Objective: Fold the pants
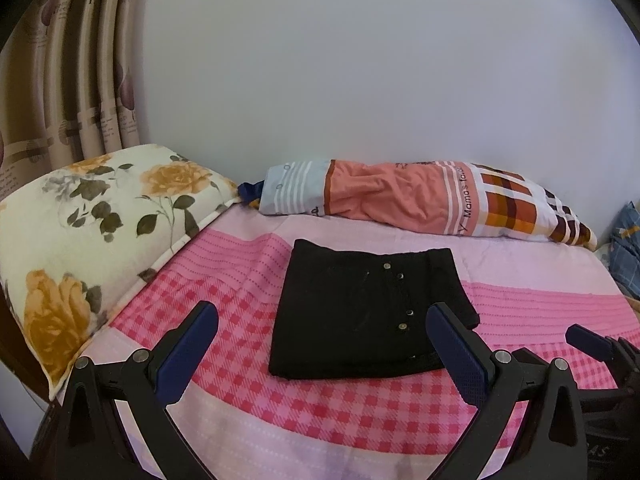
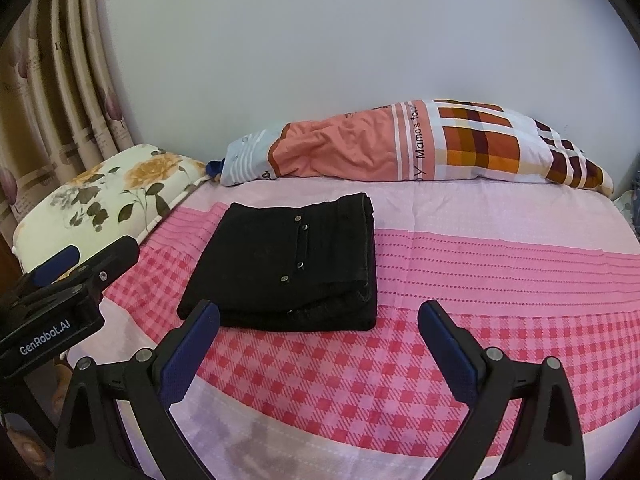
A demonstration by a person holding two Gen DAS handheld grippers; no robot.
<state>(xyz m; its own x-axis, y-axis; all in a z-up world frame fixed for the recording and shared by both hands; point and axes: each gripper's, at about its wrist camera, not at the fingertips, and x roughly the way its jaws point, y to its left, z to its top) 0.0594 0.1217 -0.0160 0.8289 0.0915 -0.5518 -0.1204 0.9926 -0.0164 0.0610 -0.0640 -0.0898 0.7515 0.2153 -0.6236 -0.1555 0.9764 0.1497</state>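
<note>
Both my claws hang released and empty; black folded pants (image 1: 368, 312) lie on the checked bedsheet (image 1: 360, 408) just ahead of my left claw (image 1: 322, 354); my right claw (image 2: 318, 350) sits beside them, pants ahead-left.

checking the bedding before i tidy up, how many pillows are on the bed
2. A floral pillow lies at the left edge of the bed by the curtain. A long striped and checked pillow lies along the wall behind the folded black pants. More may be out of view.
</note>
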